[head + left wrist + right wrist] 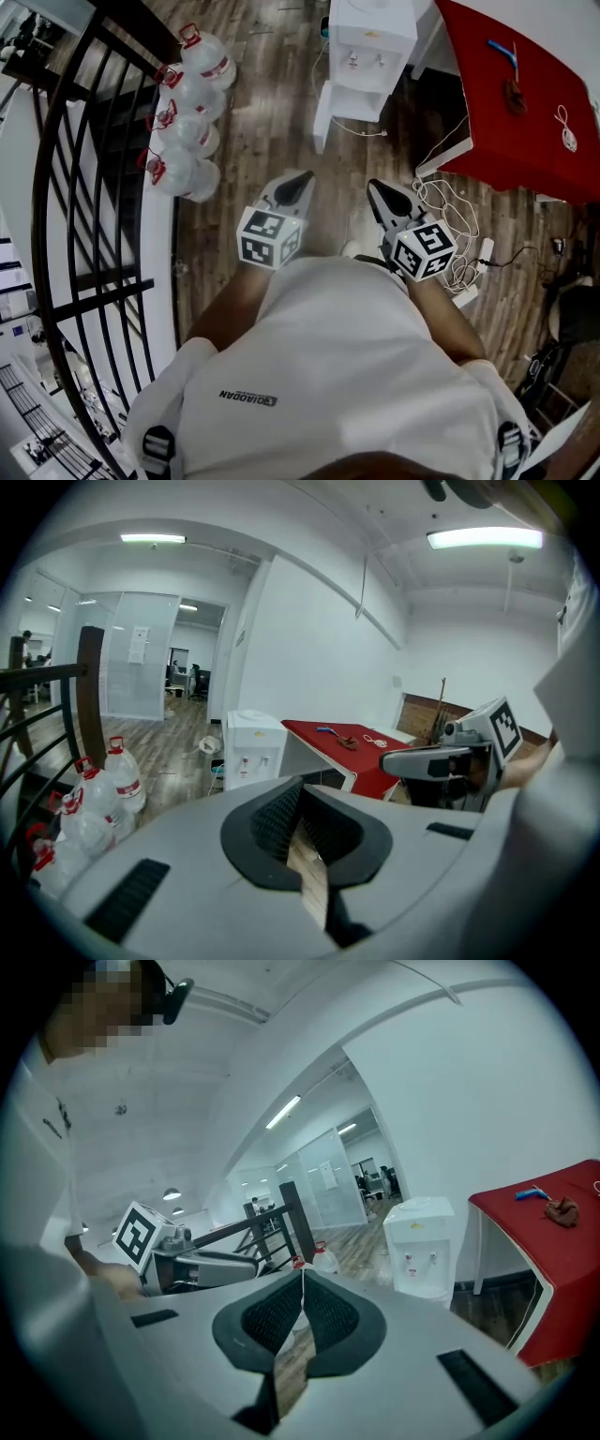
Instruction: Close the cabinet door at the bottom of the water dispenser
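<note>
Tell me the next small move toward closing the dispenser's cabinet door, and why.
Probably step forward toward the water dispenser: it stands well ahead, its bottom door swung open, while the left claw and right claw sit near the body, both shut and empty, seemingly out of reach.

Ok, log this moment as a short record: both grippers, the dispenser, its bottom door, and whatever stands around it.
left gripper: jaws together, empty, in the air short of the dispenser
right gripper: jaws together, empty, beside the left one
water dispenser: white, upright, ahead of the person, next to the red table
cabinet door: appears swung open at the dispenser's base, not yet closed
water bottles: row on the floor by the railing
cables: loose on the floor near the table
</note>
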A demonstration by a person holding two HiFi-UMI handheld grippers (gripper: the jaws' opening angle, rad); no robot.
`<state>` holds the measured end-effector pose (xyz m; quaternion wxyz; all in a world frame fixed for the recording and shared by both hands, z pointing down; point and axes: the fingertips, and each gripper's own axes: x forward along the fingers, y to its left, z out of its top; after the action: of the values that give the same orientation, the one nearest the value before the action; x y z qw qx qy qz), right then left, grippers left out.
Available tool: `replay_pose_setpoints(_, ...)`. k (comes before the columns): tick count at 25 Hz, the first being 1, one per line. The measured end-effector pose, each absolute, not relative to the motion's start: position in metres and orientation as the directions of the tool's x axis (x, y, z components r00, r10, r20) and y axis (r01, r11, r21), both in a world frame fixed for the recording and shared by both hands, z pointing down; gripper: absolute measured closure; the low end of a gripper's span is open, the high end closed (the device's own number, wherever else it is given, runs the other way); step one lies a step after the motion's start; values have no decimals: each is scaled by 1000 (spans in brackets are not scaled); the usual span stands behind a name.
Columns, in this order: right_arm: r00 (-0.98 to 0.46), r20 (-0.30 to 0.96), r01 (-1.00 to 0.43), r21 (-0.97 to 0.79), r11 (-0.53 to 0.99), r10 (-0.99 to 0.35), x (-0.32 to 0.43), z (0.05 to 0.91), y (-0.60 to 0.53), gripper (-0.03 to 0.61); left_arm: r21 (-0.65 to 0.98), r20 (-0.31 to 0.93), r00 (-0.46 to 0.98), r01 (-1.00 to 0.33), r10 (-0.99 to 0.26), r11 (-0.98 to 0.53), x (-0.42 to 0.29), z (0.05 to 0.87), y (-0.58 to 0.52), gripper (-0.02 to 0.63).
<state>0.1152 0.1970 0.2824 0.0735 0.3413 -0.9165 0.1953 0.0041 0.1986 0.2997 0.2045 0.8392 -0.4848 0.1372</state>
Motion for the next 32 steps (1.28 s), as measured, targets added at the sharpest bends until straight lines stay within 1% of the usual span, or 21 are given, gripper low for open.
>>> replay_pose_setpoints(7,-783,275,-621,-359,697,-557,144,298,190,557,218,459,437,-899,-773,-379,28,304,202,618)
replay_pose_setpoints(12,-794,277,-607,-388,694,-540,144,305,185,557,193,498,408,-912,-765,-361,24,313,200,618)
replay_pose_setpoints(18,-788,314,-615,-394,683,-530,131,319,170,556,215,520,411,-911,-749,-351,6,327,181,618)
replay_pose_setpoints(24,-771,355,-635,-376,675,-528,119,330,129,556,206,529,415,-909,-740,-362,-9,340,135,618)
replay_pose_setpoints(28,-767,392,-637,-367,677,-509,94,339,93,557,219,550,425,-904,-719,-367,-29,355,101,618)
replay_pose_setpoints(32,-757,463,-639,-375,671,-462,63,368,60,557,229,573,428,-902,-699,-365,-54,377,64,618)
